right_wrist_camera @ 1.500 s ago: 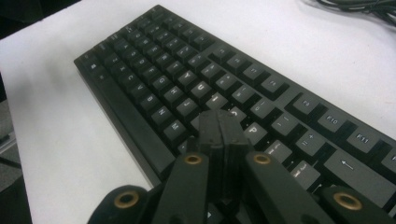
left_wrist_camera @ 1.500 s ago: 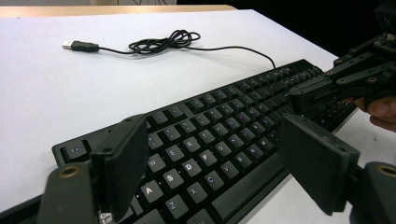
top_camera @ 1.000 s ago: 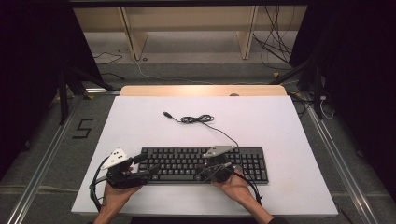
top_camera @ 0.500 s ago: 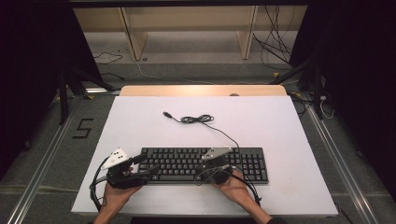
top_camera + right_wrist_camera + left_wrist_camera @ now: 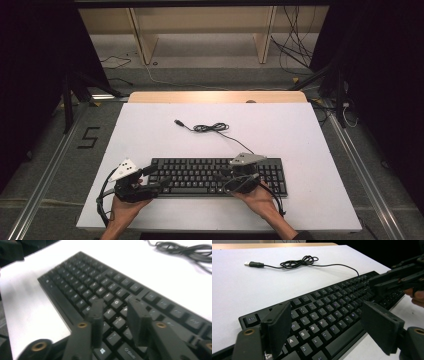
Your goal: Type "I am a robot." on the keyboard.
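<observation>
A black keyboard (image 5: 210, 175) lies flat near the front edge of the white table (image 5: 150, 135). My left gripper (image 5: 161, 182) hovers over its left end, jaws wide open and nothing held; in the left gripper view (image 5: 329, 327) the letter keys (image 5: 322, 315) lie between and below the jaws. My right gripper (image 5: 231, 179) hangs over the keys right of the middle. Its jaws have just been opening and stand partly open (image 5: 116, 315), with nothing between them but the keys underneath. The keyboard's cable (image 5: 211, 128) lies coiled behind it, and its USB plug (image 5: 177, 122) rests loose on the table.
The other gripper (image 5: 397, 277) juts in at the upper right of the left gripper view, over the keyboard's far end. A wooden strip (image 5: 215, 96) borders the table's back edge. Beyond it are floor cables (image 5: 295, 55) and a wooden frame (image 5: 200, 30).
The right gripper has shifted slightly to the right and lifted a little over the keys. The left hand and the keyboard have stayed where they were.
</observation>
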The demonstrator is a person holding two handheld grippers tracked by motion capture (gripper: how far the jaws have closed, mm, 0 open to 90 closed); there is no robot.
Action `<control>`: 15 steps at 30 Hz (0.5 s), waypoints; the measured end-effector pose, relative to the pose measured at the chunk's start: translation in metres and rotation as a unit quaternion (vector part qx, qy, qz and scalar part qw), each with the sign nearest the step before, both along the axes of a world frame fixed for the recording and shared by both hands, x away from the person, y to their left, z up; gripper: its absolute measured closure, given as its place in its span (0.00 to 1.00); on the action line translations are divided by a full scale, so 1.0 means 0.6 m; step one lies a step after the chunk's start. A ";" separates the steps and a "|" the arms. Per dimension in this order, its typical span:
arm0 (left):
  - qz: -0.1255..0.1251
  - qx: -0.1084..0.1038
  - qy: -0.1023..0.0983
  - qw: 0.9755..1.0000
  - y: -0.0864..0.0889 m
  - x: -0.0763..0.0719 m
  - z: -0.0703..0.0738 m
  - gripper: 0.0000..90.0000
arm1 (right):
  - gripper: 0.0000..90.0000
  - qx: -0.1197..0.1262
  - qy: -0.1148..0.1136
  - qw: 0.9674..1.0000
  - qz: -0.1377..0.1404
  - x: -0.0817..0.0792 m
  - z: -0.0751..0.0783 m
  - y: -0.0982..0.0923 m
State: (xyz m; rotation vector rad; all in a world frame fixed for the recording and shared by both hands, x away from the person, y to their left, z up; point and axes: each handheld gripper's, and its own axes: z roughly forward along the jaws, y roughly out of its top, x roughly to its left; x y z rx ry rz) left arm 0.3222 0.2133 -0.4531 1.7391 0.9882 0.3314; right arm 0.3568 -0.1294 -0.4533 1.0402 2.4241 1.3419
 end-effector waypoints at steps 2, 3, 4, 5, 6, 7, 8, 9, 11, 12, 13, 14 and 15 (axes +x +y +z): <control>0.000 0.001 0.000 1.000 0.000 0.000 0.000 0.27 | 0.60 0.012 -0.006 1.000 -0.005 -0.001 0.006 -0.010; -0.001 0.000 0.000 1.000 0.000 0.000 0.000 0.27 | 0.58 0.013 -0.008 1.000 -0.008 -0.002 0.010 -0.014; -0.001 0.000 0.000 1.000 0.000 0.000 0.000 0.27 | 0.55 0.016 -0.011 1.000 -0.012 -0.002 0.013 -0.018; -0.001 0.000 0.000 1.000 0.000 0.000 0.000 0.27 | 0.53 0.020 -0.015 1.000 -0.014 -0.003 0.015 -0.022; -0.001 0.000 0.001 1.000 0.000 0.000 0.000 0.27 | 0.50 0.024 -0.019 0.999 -0.018 -0.004 0.018 -0.025; -0.002 0.000 0.001 1.000 0.000 0.000 0.000 0.27 | 0.48 0.025 -0.023 0.999 -0.021 -0.005 0.020 -0.029; -0.002 0.000 0.001 1.000 -0.001 0.000 0.001 0.27 | 0.46 0.027 -0.027 0.999 -0.024 -0.007 0.022 -0.034; -0.002 0.000 0.000 1.000 -0.001 -0.001 0.001 0.27 | 0.45 0.030 -0.029 0.999 -0.026 -0.009 0.024 -0.038; -0.004 0.000 0.001 1.000 -0.002 -0.001 0.001 0.27 | 0.43 0.035 -0.036 0.998 -0.030 -0.013 0.028 -0.048; -0.005 0.001 0.001 1.000 -0.002 -0.001 0.001 0.27 | 0.42 0.039 -0.038 0.998 -0.033 -0.016 0.029 -0.053; -0.006 0.001 0.001 1.000 -0.002 -0.001 0.001 0.27 | 0.41 0.042 -0.041 0.998 -0.035 -0.018 0.030 -0.058; -0.006 0.001 0.001 1.000 -0.002 -0.001 0.001 0.27 | 0.40 0.045 -0.042 0.997 -0.038 -0.020 0.030 -0.063; -0.006 0.001 0.001 1.000 -0.003 -0.001 0.001 0.27 | 0.39 0.047 -0.043 0.997 -0.039 -0.023 0.031 -0.067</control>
